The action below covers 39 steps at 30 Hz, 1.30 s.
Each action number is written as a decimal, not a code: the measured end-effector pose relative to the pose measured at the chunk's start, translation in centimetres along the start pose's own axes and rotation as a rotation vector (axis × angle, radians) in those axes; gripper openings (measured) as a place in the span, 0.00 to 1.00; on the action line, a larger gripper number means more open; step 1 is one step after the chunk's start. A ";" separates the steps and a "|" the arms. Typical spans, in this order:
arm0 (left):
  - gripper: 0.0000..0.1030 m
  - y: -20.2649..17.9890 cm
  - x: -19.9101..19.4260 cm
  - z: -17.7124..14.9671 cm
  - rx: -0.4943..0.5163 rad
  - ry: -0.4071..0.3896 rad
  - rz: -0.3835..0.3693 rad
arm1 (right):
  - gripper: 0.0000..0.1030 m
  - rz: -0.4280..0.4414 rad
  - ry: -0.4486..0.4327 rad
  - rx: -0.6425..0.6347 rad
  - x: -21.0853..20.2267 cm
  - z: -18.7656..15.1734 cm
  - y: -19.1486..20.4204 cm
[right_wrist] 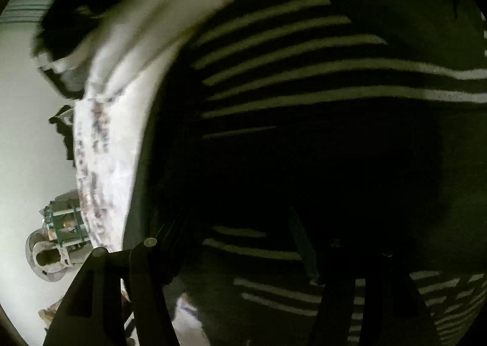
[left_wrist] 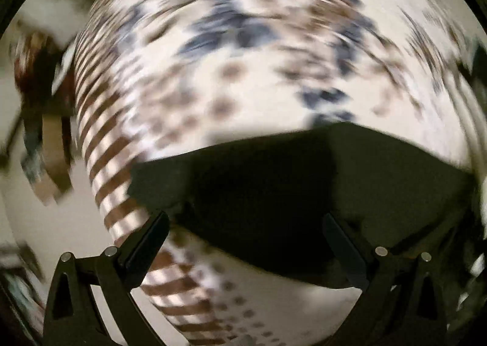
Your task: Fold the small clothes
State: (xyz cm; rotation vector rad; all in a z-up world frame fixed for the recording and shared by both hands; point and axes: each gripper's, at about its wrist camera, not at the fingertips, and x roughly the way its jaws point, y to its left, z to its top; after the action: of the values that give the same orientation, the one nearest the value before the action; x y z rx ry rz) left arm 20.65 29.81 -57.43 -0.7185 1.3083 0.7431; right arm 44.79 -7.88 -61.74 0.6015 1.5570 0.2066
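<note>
Under my left claw [left_wrist: 246, 242] spreads the biggest thing in sight, a white patterned cloth [left_wrist: 243, 50] covered with blurred blue and brown blotches, with a band of brown and white stripes [left_wrist: 103, 157] running along its left edge. I cannot tell whether it covers a table or a bed. On it lies the dark garment [left_wrist: 304, 193], a flat, dark piece with a fairly straight upper edge, filling the lower middle of the left wrist view and reaching down between the two fingers. The left claw stands wide open, one finger [left_wrist: 146, 242] at the garment's left corner and the other over its right part; neither pad presses on the fabric, so I hold nothing there.

In the right wrist view the same dark garment [right_wrist: 304, 148] fills most of the frame, very close to the lens, and here pale stripes [right_wrist: 304, 54] show across it in rows. The patterned cloth [right_wrist: 103, 145] appears as a bright strip along its left side. My right claw [right_wrist: 240, 239] is partly open over the striped fabric; its left finger [right_wrist: 170, 230] shows dimly, the right one is lost in the dark. I cannot tell whether the fabric touches the pads.

At the far left, small and blurred, sits some green-framed clutter [right_wrist: 64, 224] I cannot identify.
</note>
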 end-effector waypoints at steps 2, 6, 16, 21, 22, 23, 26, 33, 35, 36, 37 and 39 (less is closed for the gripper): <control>1.00 3.2 0.5 -0.2 -0.099 0.036 -0.085 | 0.62 0.004 -0.031 0.013 -1.8 -1.1 -0.4; 1.00 8.0 2.4 -0.9 -0.269 0.090 -0.267 | 0.62 -0.017 -0.037 0.072 -3.7 -2.9 -2.6; 0.89 11.6 2.4 5.1 -0.398 -0.106 -0.122 | 0.62 -0.096 0.006 0.108 -2.9 -5.4 -5.6; 0.89 11.5 -1.4 3.3 -0.240 -0.117 -0.138 | 0.62 -0.103 0.015 0.059 -2.0 -5.8 -3.4; 0.89 11.1 -1.4 2.4 -0.203 -0.103 -0.131 | 0.62 -0.109 0.017 0.052 -1.7 -6.0 -2.9; 0.89 10.7 -1.2 1.4 -0.174 -0.086 -0.120 | 0.62 -0.118 0.016 0.045 -1.7 -6.1 -2.7; 0.89 9.1 1.1 0.0 -0.155 -0.027 -0.100 | 0.62 -0.149 -0.004 0.043 -1.9 -6.0 -2.7; 0.89 11.8 3.1 4.4 -0.360 -0.108 -0.056 | 0.62 -0.193 -0.056 0.053 -4.1 -5.2 -4.2; 0.89 12.9 1.9 4.8 -0.380 -0.121 -0.082 | 0.62 -0.201 -0.070 0.063 -5.0 -5.2 -5.0; 0.89 13.3 1.4 4.4 -0.382 -0.105 -0.104 | 0.62 -0.201 -0.073 0.072 -5.3 -5.2 -5.3; 0.89 13.4 1.2 3.7 -0.381 -0.078 -0.124 | 0.62 -0.200 -0.076 0.088 -5.6 -5.3 -5.9; 0.89 13.4 1.2 1.4 -0.380 -0.006 -0.173 | 0.62 -0.204 -0.075 0.111 -5.8 -5.4 -6.8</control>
State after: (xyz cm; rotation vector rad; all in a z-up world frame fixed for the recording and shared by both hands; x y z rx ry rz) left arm 10.72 38.81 -59.08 -1.1189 1.0931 0.8614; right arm 37.71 -15.23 -59.44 0.5261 1.5521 -0.0566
